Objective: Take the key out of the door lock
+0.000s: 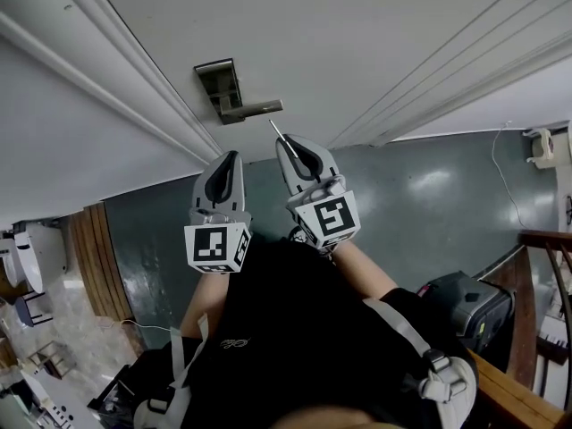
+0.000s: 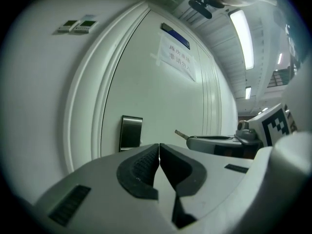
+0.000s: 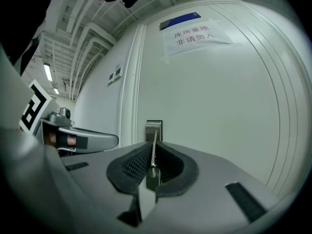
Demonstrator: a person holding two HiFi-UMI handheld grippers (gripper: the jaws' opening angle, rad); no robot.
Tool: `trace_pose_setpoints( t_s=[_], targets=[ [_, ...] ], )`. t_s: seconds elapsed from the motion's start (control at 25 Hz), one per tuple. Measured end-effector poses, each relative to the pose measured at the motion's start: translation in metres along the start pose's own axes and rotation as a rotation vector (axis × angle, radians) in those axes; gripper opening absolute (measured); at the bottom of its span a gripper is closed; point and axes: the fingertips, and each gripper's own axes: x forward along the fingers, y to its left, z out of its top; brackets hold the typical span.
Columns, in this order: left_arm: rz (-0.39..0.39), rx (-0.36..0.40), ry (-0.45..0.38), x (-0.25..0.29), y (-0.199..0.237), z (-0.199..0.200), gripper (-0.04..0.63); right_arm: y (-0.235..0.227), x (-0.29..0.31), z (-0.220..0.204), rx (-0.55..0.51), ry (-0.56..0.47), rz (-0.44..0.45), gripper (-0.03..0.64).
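A thin metal key (image 1: 277,132) sticks out from the tip of my right gripper (image 1: 288,143), clear of the door. In the right gripper view the key (image 3: 154,147) is pinched edge-on between the black pads, with the gripper (image 3: 154,152) shut on it. The door's steel lock plate (image 1: 217,83) with its lever handle (image 1: 255,109) sits just beyond, a short gap away. My left gripper (image 1: 232,157) hangs beside the right one, a little lower and to its left. Its jaws (image 2: 159,149) are shut with nothing between them. From the left gripper view the key (image 2: 181,134) projects from the right gripper's tip.
The white door (image 1: 357,34) fills the upper head view, its frame (image 1: 98,70) running along the left. A paper notice (image 3: 195,35) is taped high on the door. Grey floor (image 1: 429,204) lies below; a wooden railing (image 1: 536,311) stands at the right, and a dark case (image 1: 465,307) beside it.
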Motion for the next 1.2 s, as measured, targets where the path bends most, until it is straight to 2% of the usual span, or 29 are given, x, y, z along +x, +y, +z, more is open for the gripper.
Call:
trace_pose_setpoints(
  t_s=[0.28,0.6,0.88,1.2],
  targets=[
    [0.043,0.063,-0.068,-0.005,0.004,0.034,0.023,0.006,0.001,0.043,-0.155,-0.103,-0.022,0.032],
    [0.072,0.077,-0.131,-0.010,0.005,0.063,0.023,0.004,-0.006,0.071,-0.156,-0.158,-0.028,0.031],
    [0.052,0.060,-0.116,-0.010,-0.005,0.055,0.023,0.006,-0.012,0.082,-0.179,-0.185,-0.039,0.031],
    [0.059,0.084,-0.133,-0.013,-0.002,0.060,0.023,0.006,-0.011,0.079,-0.167,-0.175,-0.029,0.031]
  ],
)
